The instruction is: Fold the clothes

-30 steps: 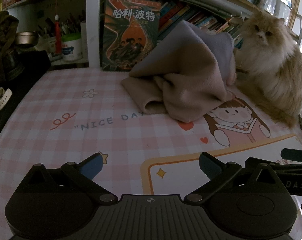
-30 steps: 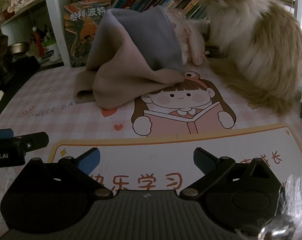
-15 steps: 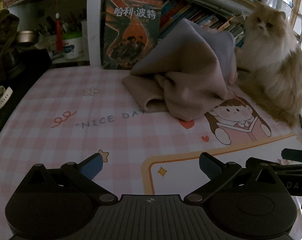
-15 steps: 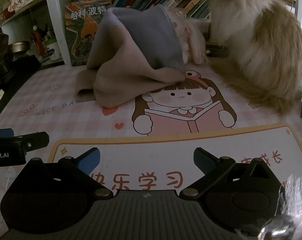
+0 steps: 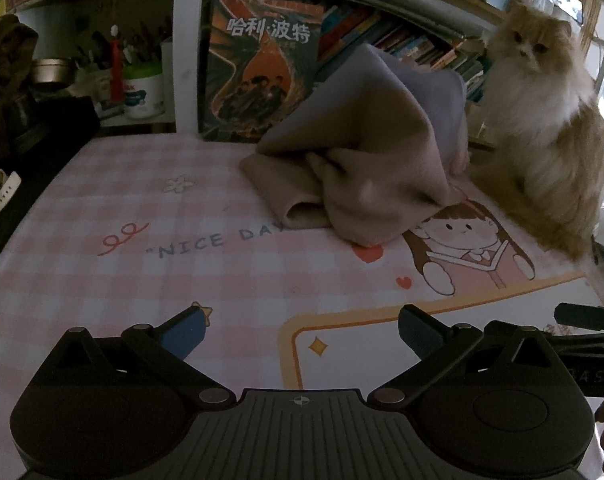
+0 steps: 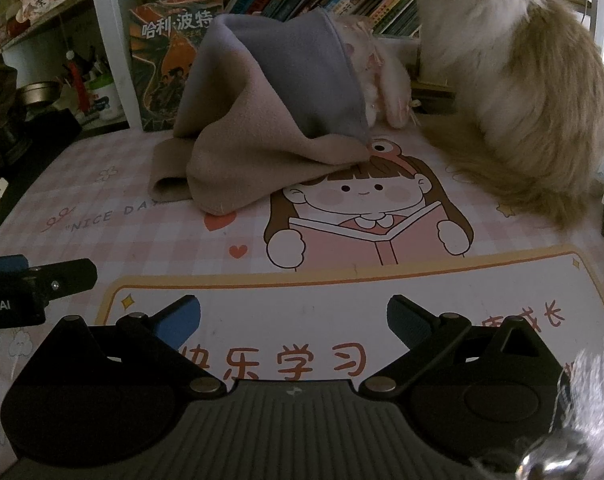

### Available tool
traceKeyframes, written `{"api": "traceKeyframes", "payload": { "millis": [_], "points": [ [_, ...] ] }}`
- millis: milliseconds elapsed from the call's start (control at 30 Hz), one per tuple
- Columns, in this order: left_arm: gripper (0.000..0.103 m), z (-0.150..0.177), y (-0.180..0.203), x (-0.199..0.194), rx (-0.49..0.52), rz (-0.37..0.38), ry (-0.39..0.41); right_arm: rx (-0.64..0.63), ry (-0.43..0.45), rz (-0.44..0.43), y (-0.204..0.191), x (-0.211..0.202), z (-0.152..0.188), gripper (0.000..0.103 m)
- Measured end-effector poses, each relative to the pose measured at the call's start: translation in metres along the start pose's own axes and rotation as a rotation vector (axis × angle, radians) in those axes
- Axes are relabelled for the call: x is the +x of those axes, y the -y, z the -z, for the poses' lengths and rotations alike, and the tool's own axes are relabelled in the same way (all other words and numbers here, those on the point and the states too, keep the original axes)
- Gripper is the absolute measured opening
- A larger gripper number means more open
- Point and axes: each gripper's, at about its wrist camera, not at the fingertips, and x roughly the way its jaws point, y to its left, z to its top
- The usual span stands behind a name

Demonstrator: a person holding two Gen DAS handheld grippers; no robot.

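Note:
A beige garment with a grey lining (image 5: 365,160) lies heaped in a peak at the back of the pink checked desk mat (image 5: 102,272). In the right wrist view the garment (image 6: 262,112) leans over a pale plush toy (image 6: 381,84). My left gripper (image 5: 298,328) is open and empty, well short of the garment. My right gripper (image 6: 294,318) is open and empty over the mat's front panel. Each gripper shows at the edge of the other's view.
A fluffy orange and white cat (image 5: 541,120) sits on the mat right of the garment, also in the right wrist view (image 6: 521,80). A shelf with books and a poster (image 5: 262,68) stands behind. Dark clutter (image 5: 30,120) sits at the left edge.
The garment heap has not moved. Both grippers stay open and nearly still. The cat has shifted its head slightly.

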Motion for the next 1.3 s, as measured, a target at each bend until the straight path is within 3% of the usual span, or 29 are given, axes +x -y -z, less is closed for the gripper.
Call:
{"api": "traceKeyframes", "payload": {
  "millis": [1300],
  "points": [
    [0.103, 0.0049, 0.0048, -0.0005, -0.018, -0.033, -0.023, -0.04, -0.017, -0.024, -0.0012, 0.0015, 0.0, 0.103]
  ]
}}
